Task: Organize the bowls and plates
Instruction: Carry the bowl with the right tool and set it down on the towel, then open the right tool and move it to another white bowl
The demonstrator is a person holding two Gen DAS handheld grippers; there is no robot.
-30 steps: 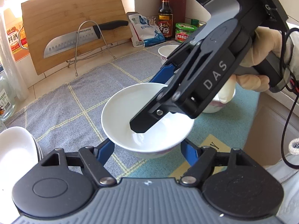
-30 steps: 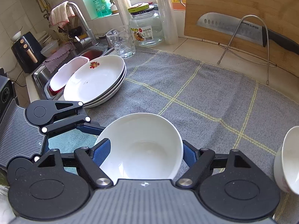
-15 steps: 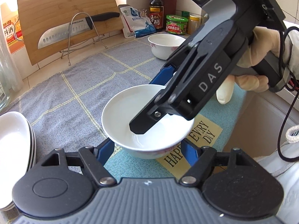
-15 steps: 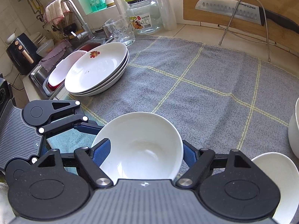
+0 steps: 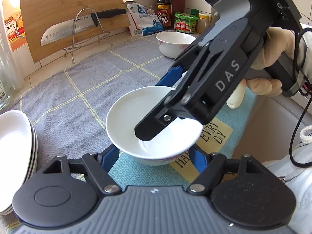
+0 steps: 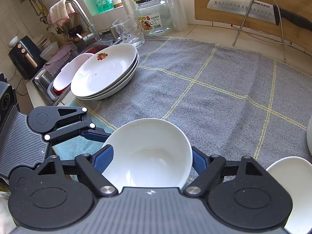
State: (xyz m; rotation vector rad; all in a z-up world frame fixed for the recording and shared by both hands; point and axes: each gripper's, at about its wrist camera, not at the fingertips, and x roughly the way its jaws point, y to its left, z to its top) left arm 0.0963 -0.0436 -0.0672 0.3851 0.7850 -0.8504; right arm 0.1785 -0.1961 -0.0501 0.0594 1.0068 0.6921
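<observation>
Three plates (image 6: pixel 105 74) stacked near the sink, white bowl (image 6: pixel 148 152) on the table mat between left claw (image 5: pixel 154 154) and right claw (image 6: pixel 150 158), both just opening and off its rim, further bowls (image 5: pixel 175 42) still unstacked.

White bowl (image 6: pixel 148 154) upright, empty, near edge of the counter, w/ pink pattern low on outer wall. Stack of three white plates (image 6: pixel 105 74), far left; top one has a red motif nr rim. 2nd white bowl (image 5: pixel 173 41) w/ pink flowers, upright, far right. Another white bowl (image 6: pixel 292 191) near right, partly cut off.
</observation>
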